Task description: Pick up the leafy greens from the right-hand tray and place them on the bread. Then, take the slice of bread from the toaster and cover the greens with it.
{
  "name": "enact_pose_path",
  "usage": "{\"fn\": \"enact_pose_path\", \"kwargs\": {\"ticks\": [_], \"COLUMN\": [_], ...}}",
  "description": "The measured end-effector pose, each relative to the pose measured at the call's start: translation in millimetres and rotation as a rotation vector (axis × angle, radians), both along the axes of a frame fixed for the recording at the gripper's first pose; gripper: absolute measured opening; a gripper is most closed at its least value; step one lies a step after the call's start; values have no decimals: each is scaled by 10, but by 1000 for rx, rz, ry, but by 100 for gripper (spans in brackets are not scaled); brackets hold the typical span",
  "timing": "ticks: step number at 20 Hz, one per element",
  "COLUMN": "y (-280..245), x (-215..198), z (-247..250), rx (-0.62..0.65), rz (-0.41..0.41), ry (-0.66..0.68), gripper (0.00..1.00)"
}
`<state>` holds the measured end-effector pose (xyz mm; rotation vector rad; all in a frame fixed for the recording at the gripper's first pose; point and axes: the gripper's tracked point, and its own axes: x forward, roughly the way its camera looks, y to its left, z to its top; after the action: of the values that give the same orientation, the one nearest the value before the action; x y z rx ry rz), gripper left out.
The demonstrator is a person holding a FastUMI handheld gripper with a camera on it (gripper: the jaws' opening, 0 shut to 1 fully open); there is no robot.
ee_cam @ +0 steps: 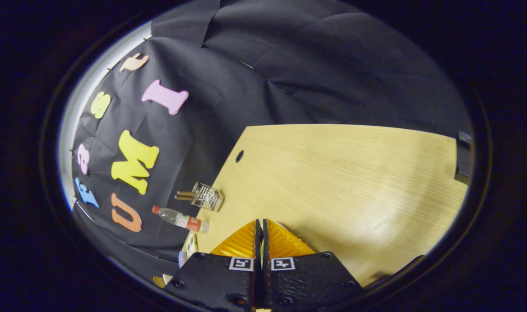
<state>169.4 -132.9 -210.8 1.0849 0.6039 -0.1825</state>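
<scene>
the claw (261,229) is tilted, its view rolled well off level. its two fingers (241,242) lie pressed together along a thin seam, their tips meeting, and no object is seen gripped between them.

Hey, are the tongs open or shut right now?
Shut. The two fingers of the tongs lie side by side with a thin slit between them. Whether anything is pinched there, I cannot tell.

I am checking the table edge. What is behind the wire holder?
Behind the wire holder hangs the black cloth wall. A plastic bottle lies nearby. The shut gripper covers the table beneath it.
</scene>
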Motion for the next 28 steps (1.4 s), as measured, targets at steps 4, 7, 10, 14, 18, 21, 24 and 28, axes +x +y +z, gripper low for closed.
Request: {"fn": "enact_pose_path", "kwargs": {"ticks": [4, 7, 10, 14, 18, 21, 24, 28], "y": [188, 428, 807, 1519, 2289, 2826, 3209, 3397], "x": [52, 40, 18, -8, 8, 16, -5, -45], "z": [421, 737, 1057, 1340, 1353, 1177, 1006, 708], "rx": [-2, -6, -8, 19, 30, 65, 97, 84], "rz": [10, 27, 66, 157, 264, 327, 364, 381], "ry": [-76, -133, -200, -273, -301, -281, -260, -227], "gripper": [0, 0, 0, 0, 0, 0, 0, 0]}}
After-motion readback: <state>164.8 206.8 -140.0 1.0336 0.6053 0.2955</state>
